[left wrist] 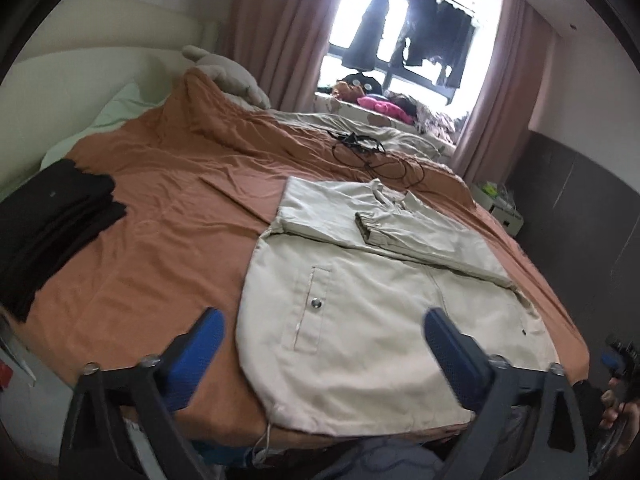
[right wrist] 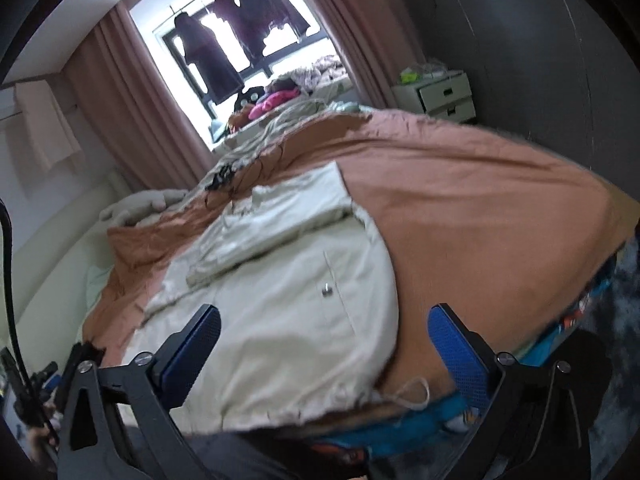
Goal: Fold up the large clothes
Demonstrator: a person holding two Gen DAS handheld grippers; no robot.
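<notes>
a beige jacket [left wrist: 360, 320] lies flat on the orange bedspread [left wrist: 160, 208] at the near edge of the bed, its hem and a white drawstring [right wrist: 412, 394] hanging slightly over that edge. both sleeves are folded across the upper body of the jacket, one cuff [left wrist: 366, 226] resting on top near the collar. a pocket flap with a metal snap [left wrist: 317, 303] shows on the lower part of the jacket. the left tongs [left wrist: 322, 344] hang just above the near hem with the jaws spread wide and holding nothing; in the left wrist view the jacket's left edge falls between the two blue pads, the left pad [left wrist: 188, 360] over bare bedspread and the right pad over the cloth. the right tongs [right wrist: 326, 344] are likewise wide apart and hold nothing; in the right wrist view the jacket's right edge runs between the pads, the left pad [right wrist: 192, 352] over the jacket, the right one over bedspread. whether any pad touches the fabric cannot be told. a stack of folded black clothes [left wrist: 52, 232] sits on the bed well to the left of the jacket. a tangle of black cable [left wrist: 372, 152] lies on the bedspread beyond the collar. past the bed, pink curtains [left wrist: 276, 32] frame a window [left wrist: 400, 28] with dark garments hanging in it, and a white drawer unit [right wrist: 440, 96] stands by the dark wall.
</notes>
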